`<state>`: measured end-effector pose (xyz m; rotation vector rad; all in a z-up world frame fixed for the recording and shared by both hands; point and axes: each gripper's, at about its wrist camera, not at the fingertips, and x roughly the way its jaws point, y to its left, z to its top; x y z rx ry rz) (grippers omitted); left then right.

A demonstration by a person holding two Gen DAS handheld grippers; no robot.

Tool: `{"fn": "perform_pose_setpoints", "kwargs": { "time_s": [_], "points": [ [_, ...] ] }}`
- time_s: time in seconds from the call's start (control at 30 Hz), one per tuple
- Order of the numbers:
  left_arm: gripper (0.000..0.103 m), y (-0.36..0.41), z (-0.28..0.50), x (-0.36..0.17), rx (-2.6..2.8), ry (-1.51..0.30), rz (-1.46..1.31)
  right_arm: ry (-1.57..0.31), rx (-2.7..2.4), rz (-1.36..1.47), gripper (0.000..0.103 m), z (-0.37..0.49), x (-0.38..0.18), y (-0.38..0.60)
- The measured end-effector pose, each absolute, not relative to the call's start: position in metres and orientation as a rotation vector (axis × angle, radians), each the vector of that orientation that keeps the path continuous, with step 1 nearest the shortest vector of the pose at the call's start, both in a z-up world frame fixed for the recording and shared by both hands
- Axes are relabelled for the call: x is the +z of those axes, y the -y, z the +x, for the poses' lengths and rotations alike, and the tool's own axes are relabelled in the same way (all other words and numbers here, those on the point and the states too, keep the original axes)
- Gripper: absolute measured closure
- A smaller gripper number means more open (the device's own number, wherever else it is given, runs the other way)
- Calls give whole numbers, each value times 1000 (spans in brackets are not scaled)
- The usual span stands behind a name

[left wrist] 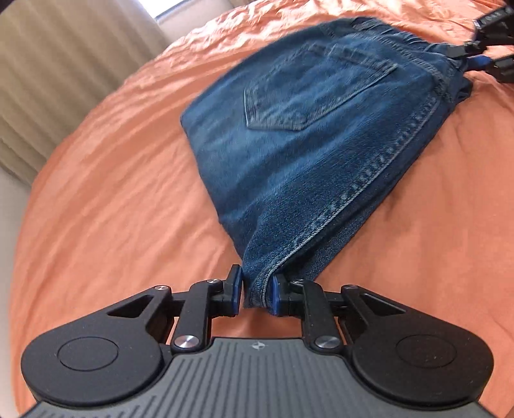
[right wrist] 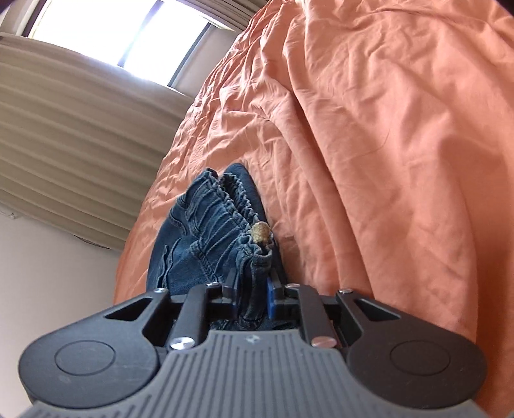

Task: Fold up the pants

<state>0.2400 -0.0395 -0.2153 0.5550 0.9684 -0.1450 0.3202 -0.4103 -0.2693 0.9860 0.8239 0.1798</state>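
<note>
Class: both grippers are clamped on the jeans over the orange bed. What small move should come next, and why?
Probably lower both together and lay the jeans flat on the sheet: the left gripper pinches a corner, the right gripper the waistband, and the cloth hangs taut between them.

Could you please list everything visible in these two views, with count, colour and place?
jeans: one pair, dark blue denim, folded, lying on the bedspread, held at two ends
button: one, brass-coloured, at the waistband near the right claw
bedspread: one, orange, wrinkled, under the jeans
curtain: one, beige, pleated, beside the bed
window: one, bright, behind the curtain
left claw: one, black with blue pads, shut on the jeans
right claw: one, black with blue pads, shut on the waistband
</note>
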Motion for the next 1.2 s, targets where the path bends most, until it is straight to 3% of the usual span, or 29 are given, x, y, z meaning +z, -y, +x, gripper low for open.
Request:
{"fn": "perform_pose_setpoints", "kwargs": {
  "time_s": [0.3, 0.53, 0.63, 0.77, 0.9, 1.03, 1.2],
  "points": [
    [85, 9, 246, -217, -101, -1093, 269, -843, 161, 931, 91, 319, -275, 406],
    [82, -16, 248, -202, -89, -1184, 125, -825, 128, 871, 72, 303, -259, 411],
    [81, -36, 236, -186, -61, -1123, 68, -793, 70, 797, 64, 295, -243, 414],
    [63, -65, 238, -157, -52, -1015, -140, -736, 95, 781, 51, 291, -227, 423],
    [47, -80, 259, -139, -83, -918, -323, -739, 184, 767, 48, 306, -212, 429],
    [40, -77, 289, -143, -127, -871, -429, -811, 301, 745, 39, 334, -203, 425],
    [41, -87, 315, -175, -110, -852, -576, -938, 375, 710, 36, 379, -205, 420]
  ]
}}
